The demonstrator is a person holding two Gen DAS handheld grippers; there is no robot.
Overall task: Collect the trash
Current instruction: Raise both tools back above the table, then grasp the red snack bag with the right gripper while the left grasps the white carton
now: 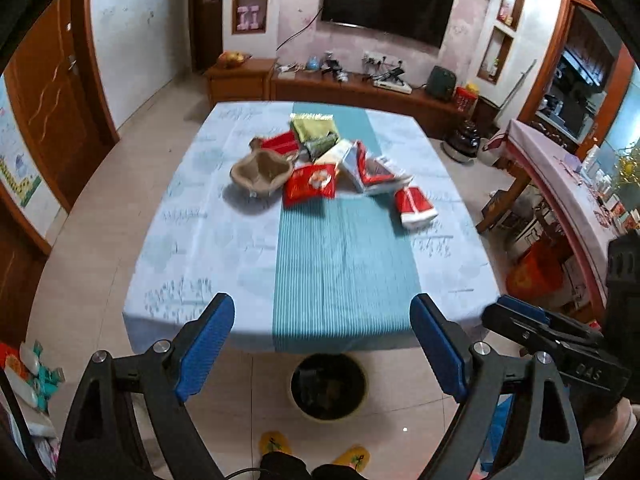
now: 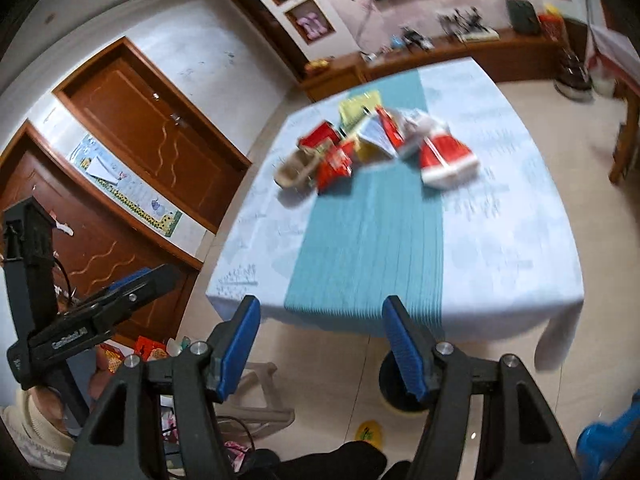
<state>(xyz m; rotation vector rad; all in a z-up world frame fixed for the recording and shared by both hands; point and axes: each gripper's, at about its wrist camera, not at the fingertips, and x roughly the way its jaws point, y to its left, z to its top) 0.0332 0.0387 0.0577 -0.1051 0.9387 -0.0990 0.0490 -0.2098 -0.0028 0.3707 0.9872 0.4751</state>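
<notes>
A pile of trash (image 1: 320, 160) is seen on the far half of the bench (image 1: 192, 240), which is covered with a pale blue cloth crossed by a teal striped runner (image 1: 340, 264) down its middle. At the left edge of the pile a crumpled brown paper bag (image 1: 262, 174) is lying open, and just beside it, on the right, a red snack packet (image 1: 312, 185) is resting partly on the runner. Behind these a green packet (image 1: 314, 126) and several red and white wrappers are heaped together, touching one another. A red and white wrapper (image 1: 415, 206) is set slightly apart at the near right of the pile; in the right wrist view the same wrapper (image 2: 446, 160) is blurred. The left gripper (image 1: 322, 322) is held before the near edge of the bench, its blue-padded fingers (image 1: 208, 350) spread wide apart with nothing between them. The right gripper (image 2: 320, 326) is likewise held before the near edge, its fingers apart and gripping nothing; it is also seen at the right of the left wrist view. On the floor under the near edge of the bench a round dark bin (image 1: 328, 388) is standing, with two yellow slippers (image 1: 276, 444) nearer still. A television (image 1: 386, 4) is mounted on the far wall above a low wooden cabinet (image 1: 360, 92).
</notes>
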